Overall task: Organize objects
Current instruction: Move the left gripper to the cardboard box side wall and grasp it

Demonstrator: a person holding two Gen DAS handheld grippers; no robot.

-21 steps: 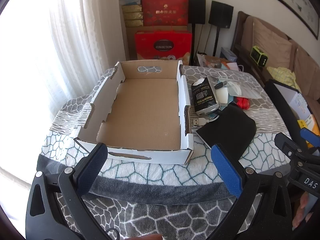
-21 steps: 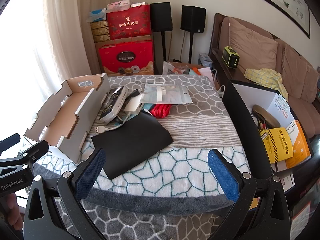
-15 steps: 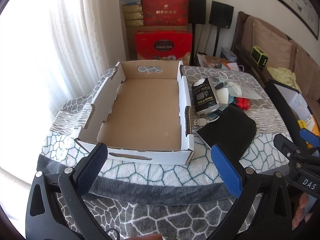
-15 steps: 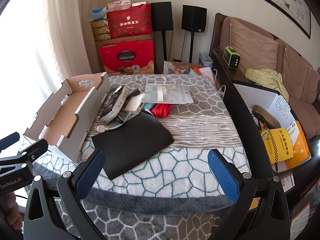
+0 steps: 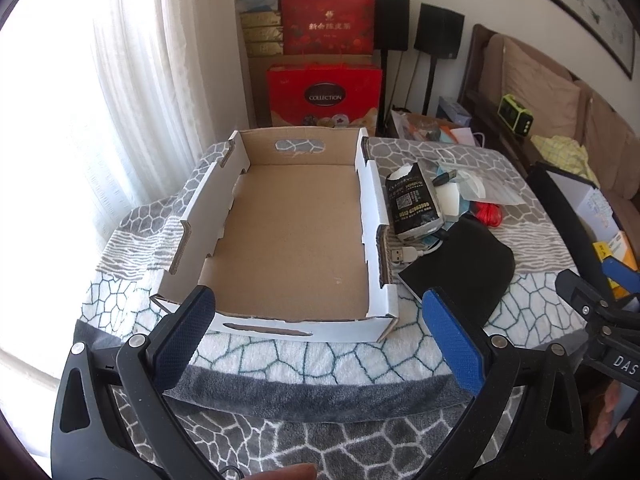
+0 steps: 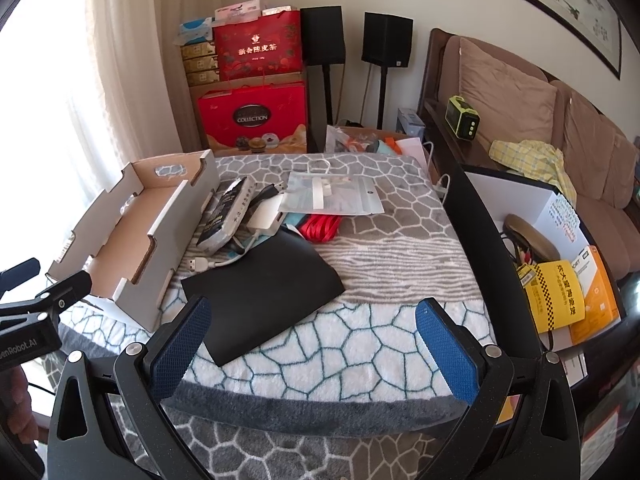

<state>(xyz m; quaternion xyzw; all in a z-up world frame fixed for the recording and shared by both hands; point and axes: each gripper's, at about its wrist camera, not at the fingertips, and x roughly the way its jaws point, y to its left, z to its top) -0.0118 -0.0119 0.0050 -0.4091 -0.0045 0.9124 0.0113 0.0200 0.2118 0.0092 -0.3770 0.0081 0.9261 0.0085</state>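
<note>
An empty open cardboard tray sits on the left of the table. Right of it lies a pile: a black packet with white print, a white USB cable, a white adapter, a clear zip bag, red ribbon and a flat black sleeve. My left gripper is open and empty, just before the tray's near wall. My right gripper is open and empty, over the table's near edge by the sleeve.
The table wears a grey and white patterned cloth. A black-rimmed bin with yellow and orange boxes stands at the right. Red gift boxes and speakers stand behind. A sofa runs along the right wall.
</note>
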